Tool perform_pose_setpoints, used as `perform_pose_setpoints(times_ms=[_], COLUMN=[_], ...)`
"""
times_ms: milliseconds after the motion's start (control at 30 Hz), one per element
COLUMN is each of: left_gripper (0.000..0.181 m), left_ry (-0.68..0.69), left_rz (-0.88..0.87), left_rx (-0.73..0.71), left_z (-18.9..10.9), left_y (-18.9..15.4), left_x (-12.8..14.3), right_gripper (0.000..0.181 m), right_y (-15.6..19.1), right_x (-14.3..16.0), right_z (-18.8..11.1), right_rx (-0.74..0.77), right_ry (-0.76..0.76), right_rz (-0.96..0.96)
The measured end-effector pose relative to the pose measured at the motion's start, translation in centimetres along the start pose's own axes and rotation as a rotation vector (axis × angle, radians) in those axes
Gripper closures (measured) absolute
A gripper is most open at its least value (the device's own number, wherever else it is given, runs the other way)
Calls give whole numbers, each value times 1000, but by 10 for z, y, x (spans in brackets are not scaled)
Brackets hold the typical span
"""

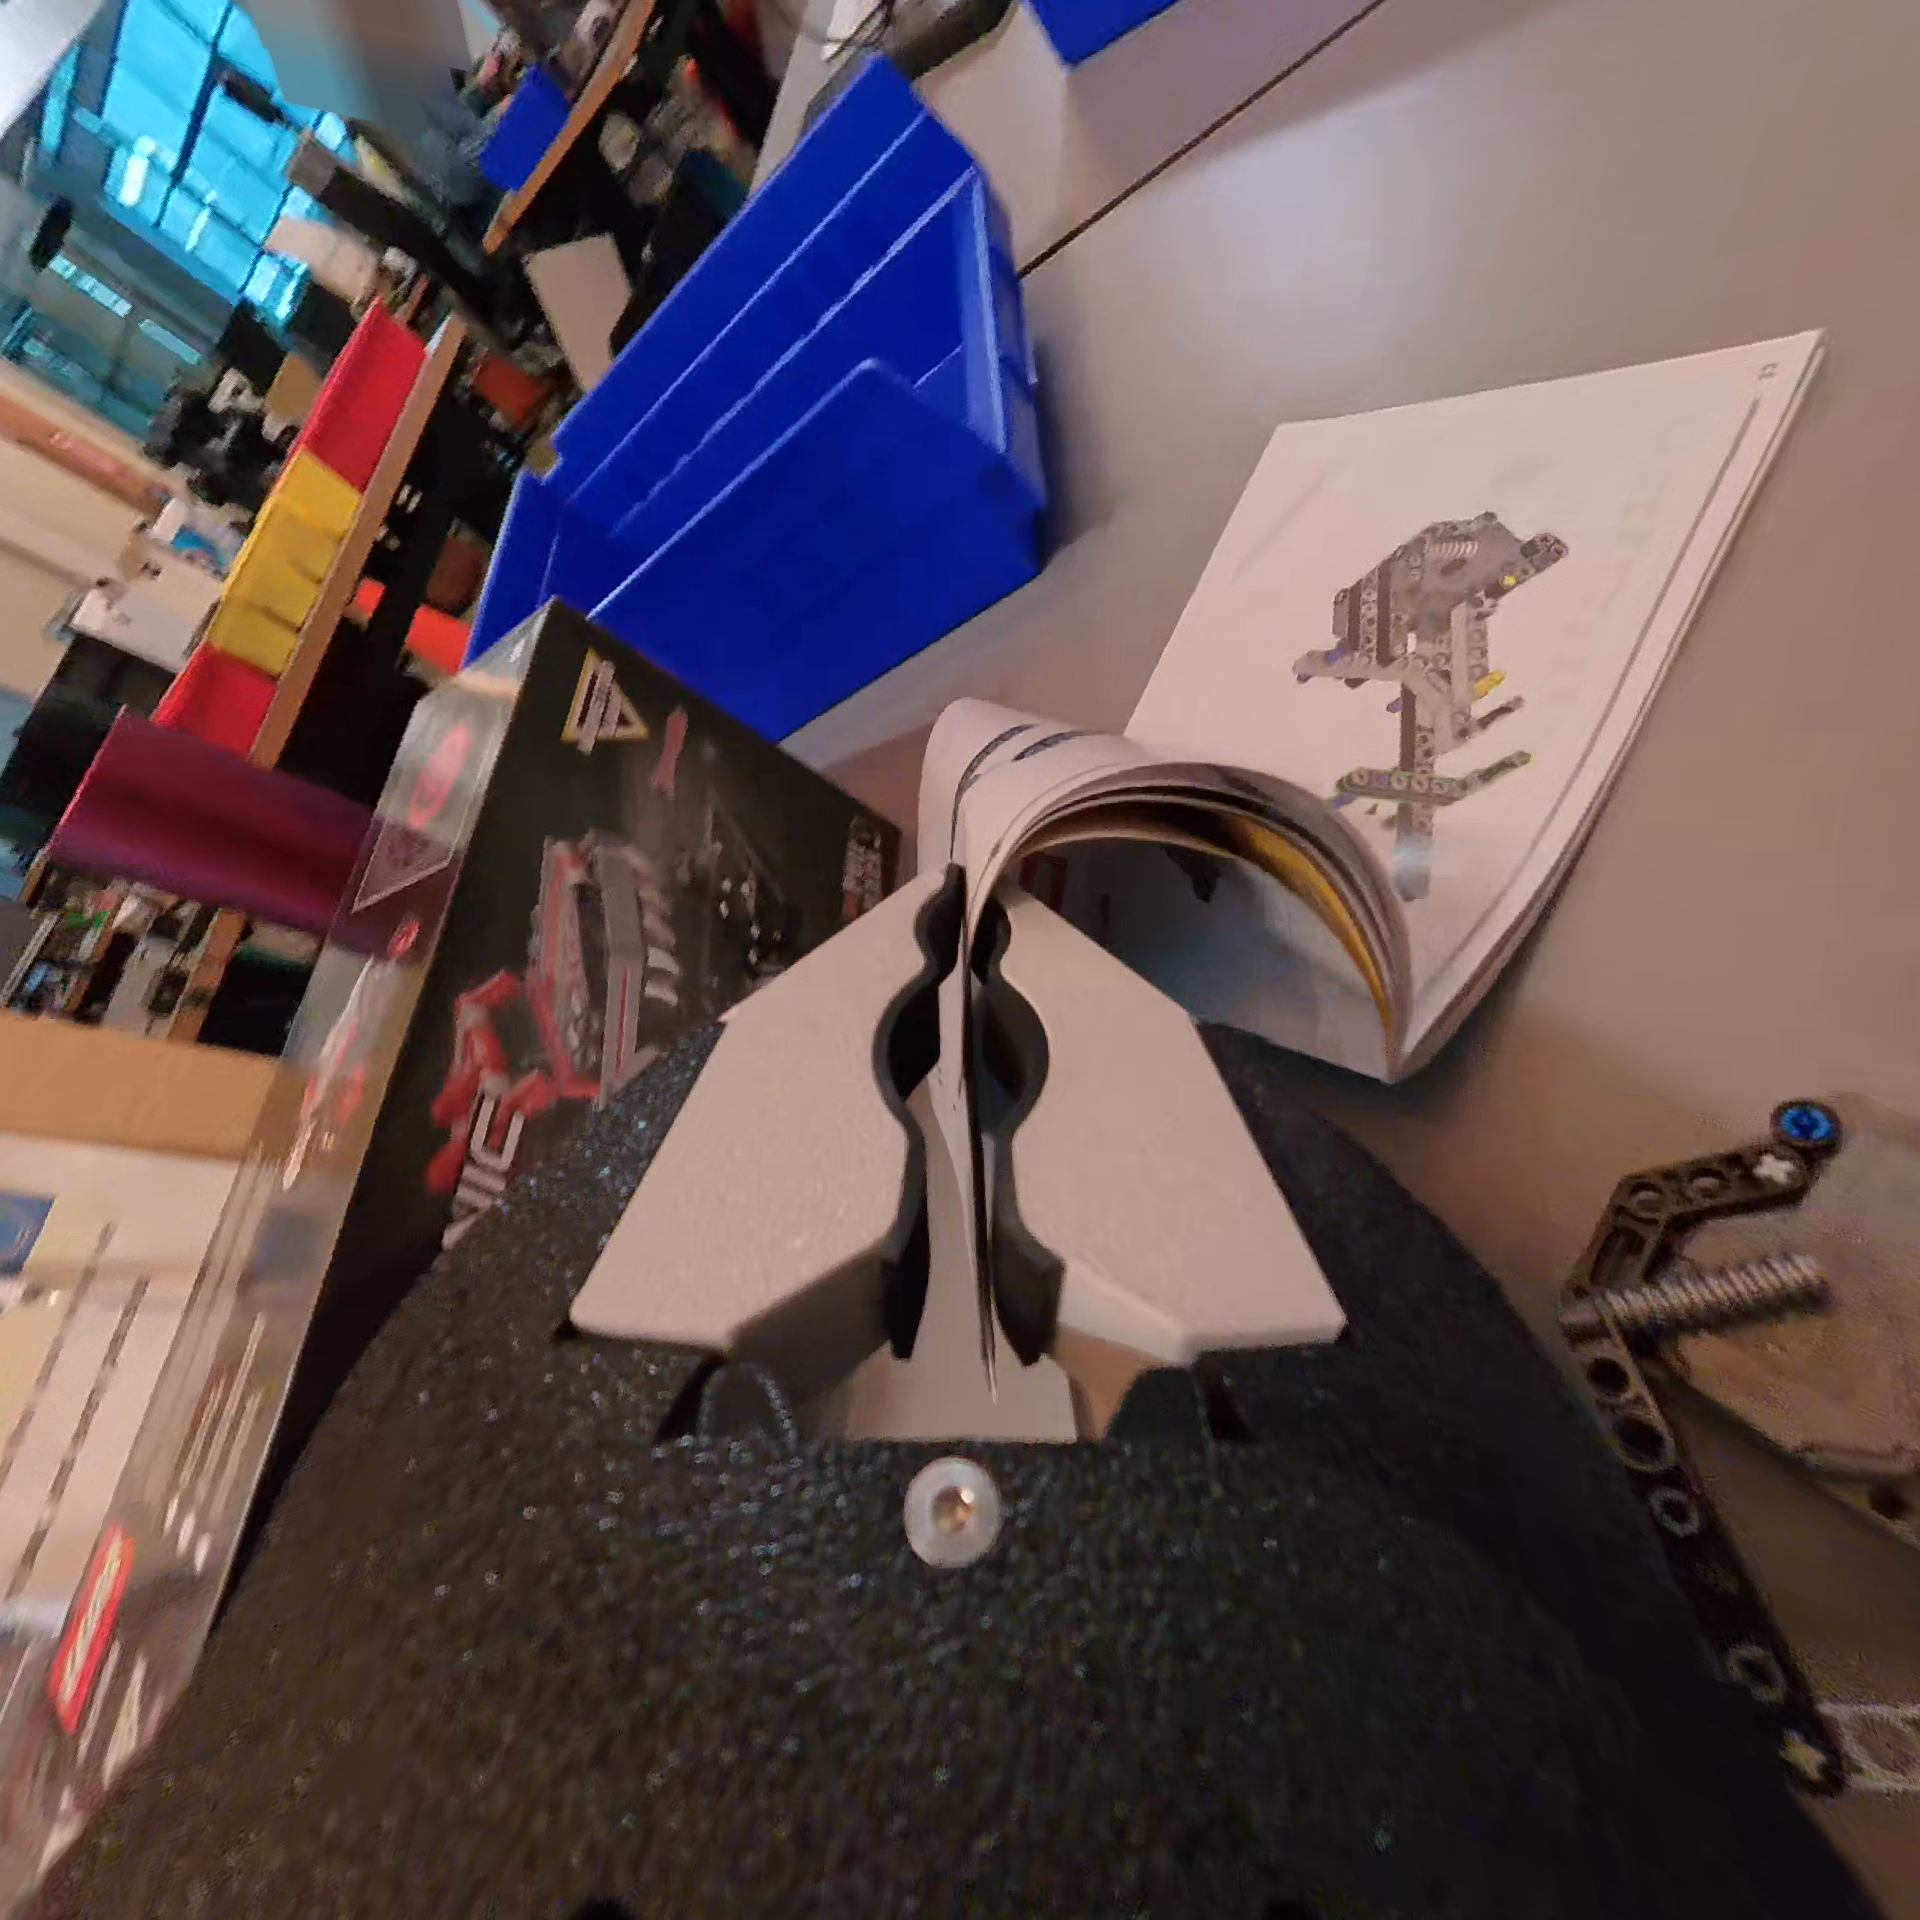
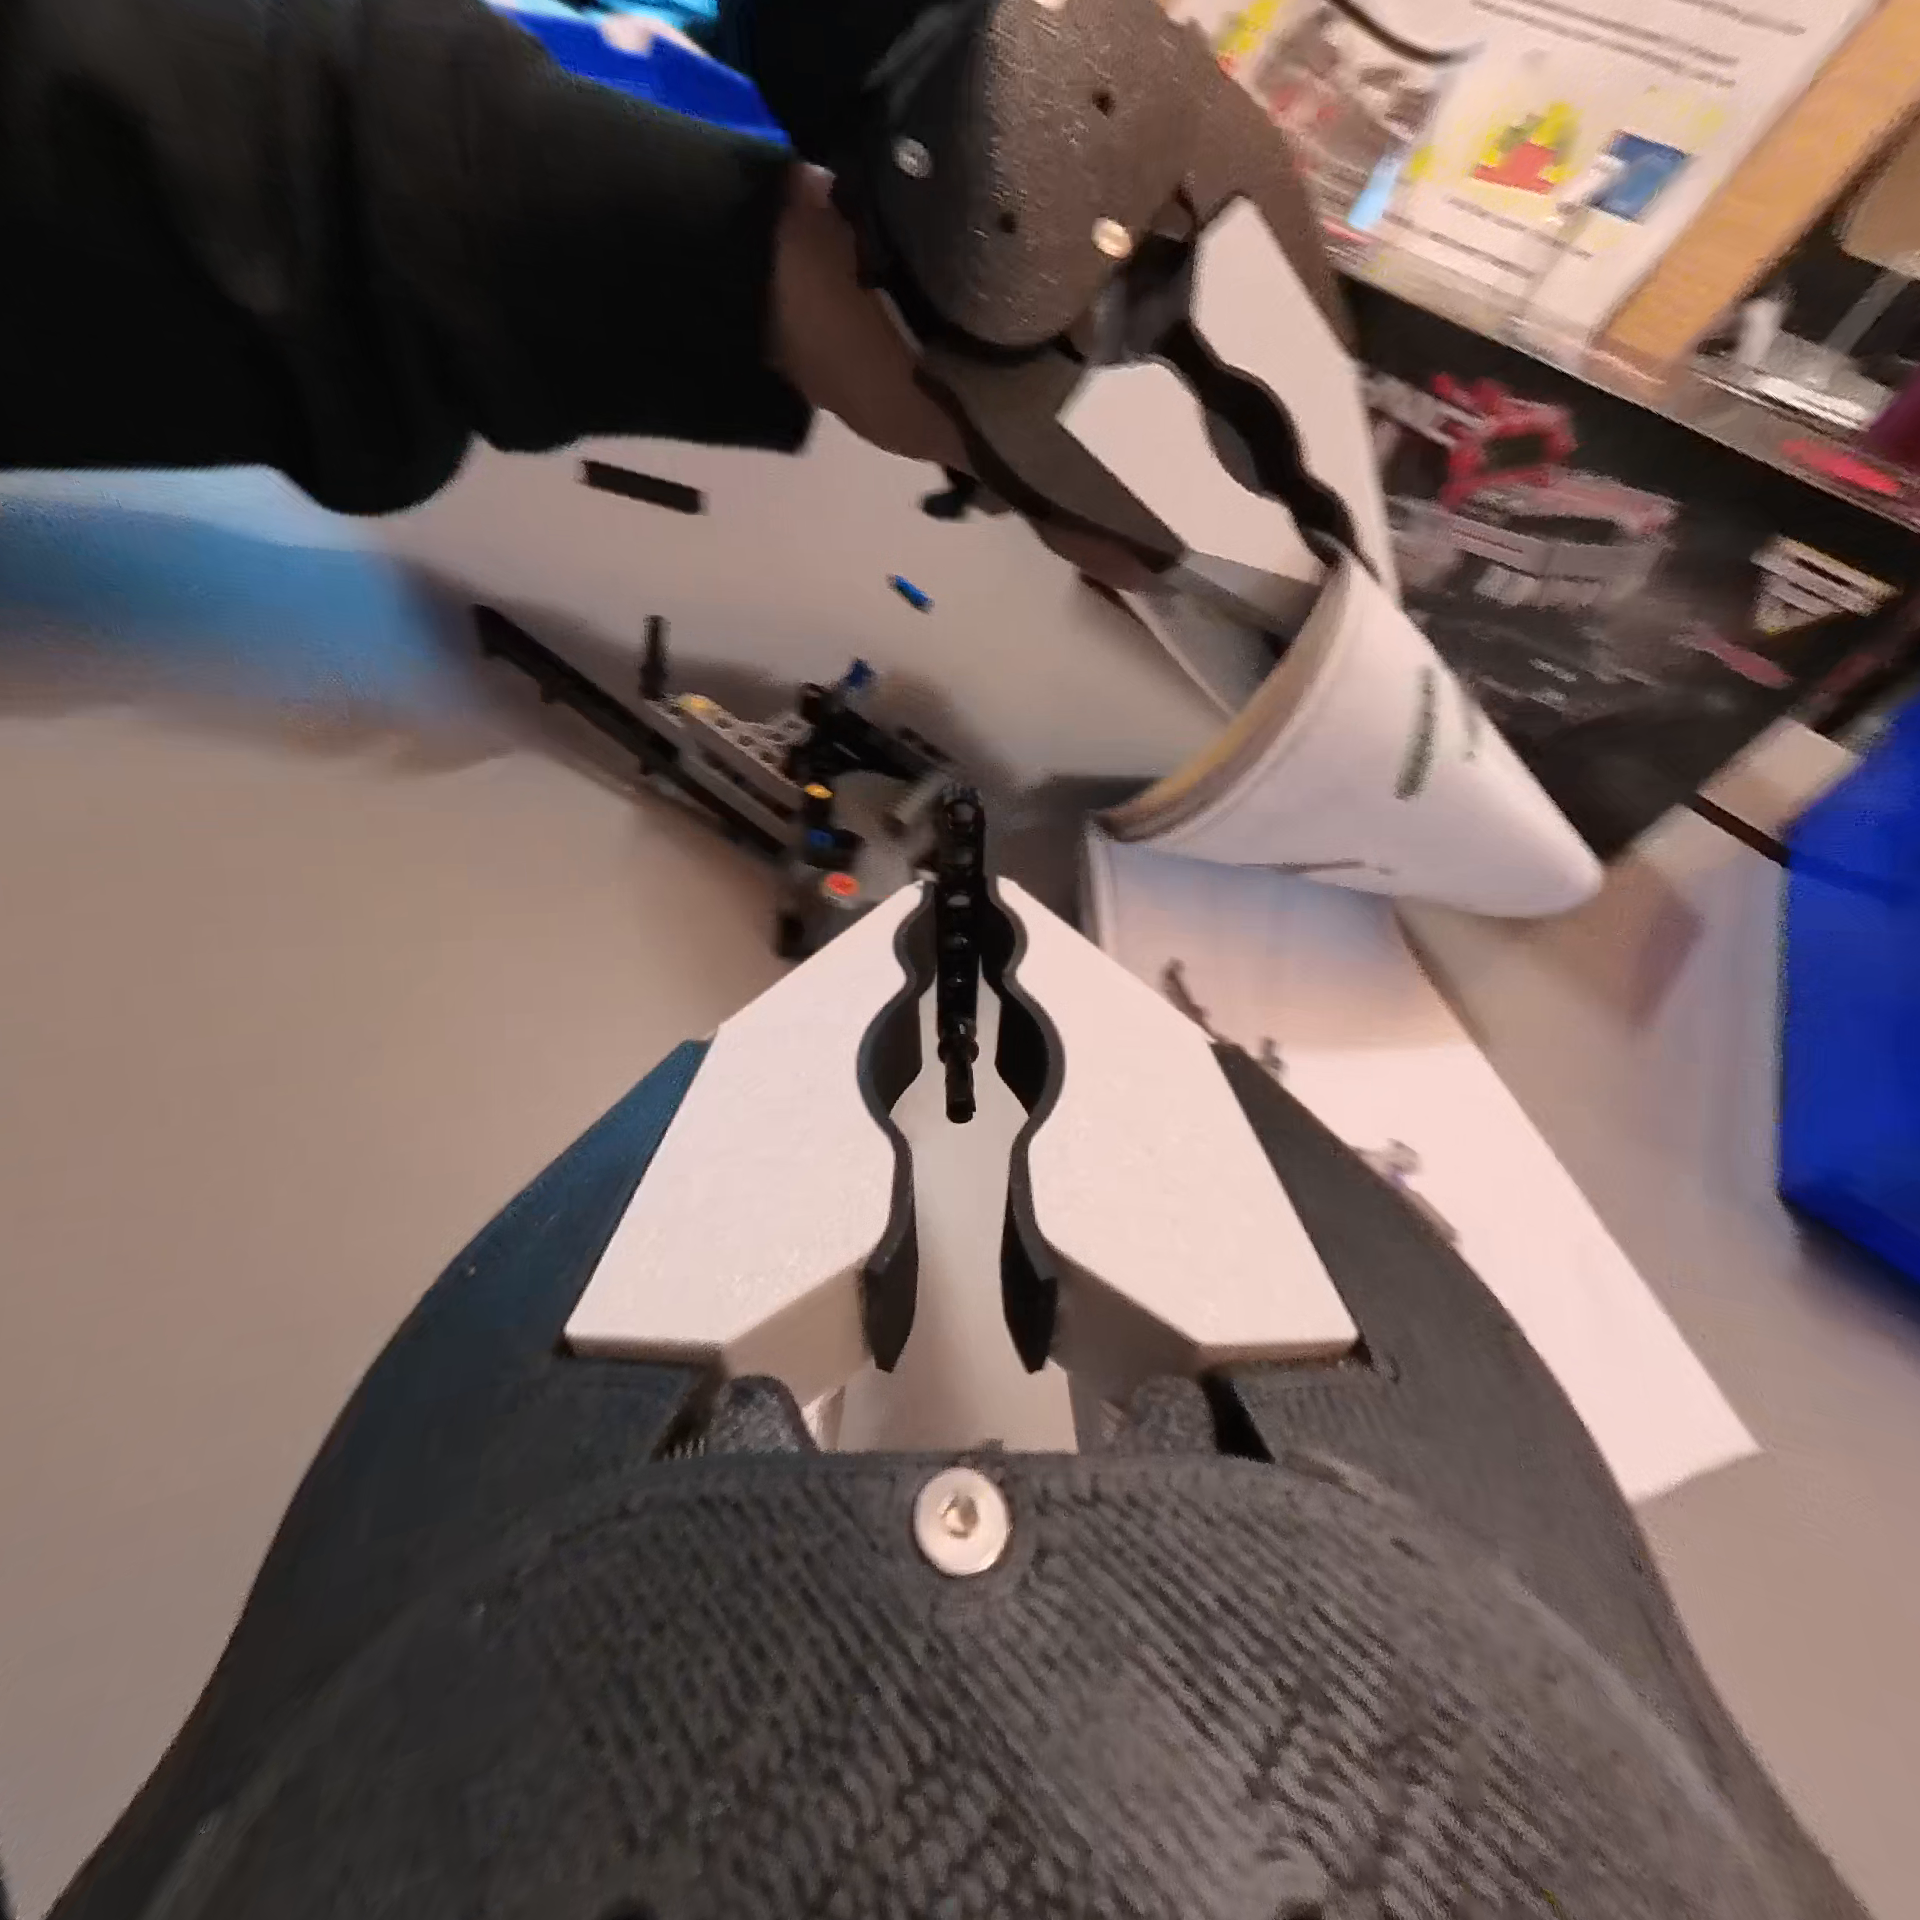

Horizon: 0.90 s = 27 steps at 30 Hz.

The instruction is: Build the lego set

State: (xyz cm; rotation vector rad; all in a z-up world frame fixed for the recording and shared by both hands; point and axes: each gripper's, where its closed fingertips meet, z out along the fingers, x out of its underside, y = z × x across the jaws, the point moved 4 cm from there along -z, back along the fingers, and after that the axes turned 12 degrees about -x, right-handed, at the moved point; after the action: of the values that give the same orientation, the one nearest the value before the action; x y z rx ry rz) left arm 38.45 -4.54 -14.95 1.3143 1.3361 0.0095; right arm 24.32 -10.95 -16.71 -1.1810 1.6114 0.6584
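Observation:
My left gripper (image 1: 961, 896) is shut on a bundle of pages (image 1: 1143, 790) of the white instruction booklet (image 1: 1507, 623) and holds them curled up off the table. It also shows in the right wrist view (image 2: 1340, 551), gripping the curled pages (image 2: 1403, 779). My right gripper (image 2: 961, 894) is shut on a black holed lego beam (image 2: 958, 935) that sticks out forward. The beam also shows at the right in the left wrist view (image 1: 1662, 1455). A partly built grey and black lego assembly (image 2: 748, 748) lies on the table just beyond the right gripper.
The black lego box (image 1: 623, 914) stands left of the booklet, with blue bins (image 1: 831, 468) behind it. A loose black piece (image 2: 639, 486) and a small blue pin (image 2: 911, 590) lie on the grey table. A person's black sleeve (image 2: 364, 260) reaches across at the top left.

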Motion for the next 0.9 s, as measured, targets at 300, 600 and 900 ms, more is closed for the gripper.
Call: perform_pose_setpoints(times_ms=[300,600,900], left_gripper=[174,175,151], left_ry=[167,326,417], left_rz=[-2,5,-341], left_rx=[130,22,25], left_z=[-7,-54,-112], left_y=[1,-16,-2], left_x=[56,122,162], right_gripper=[176,177,176], right_y=[-36,-38,-48], right_x=[34,52,68], right_z=[-13,-4,-16], right_rx=[286,279,288], right_ry=[151,268,347], right_rz=[67,32,44])
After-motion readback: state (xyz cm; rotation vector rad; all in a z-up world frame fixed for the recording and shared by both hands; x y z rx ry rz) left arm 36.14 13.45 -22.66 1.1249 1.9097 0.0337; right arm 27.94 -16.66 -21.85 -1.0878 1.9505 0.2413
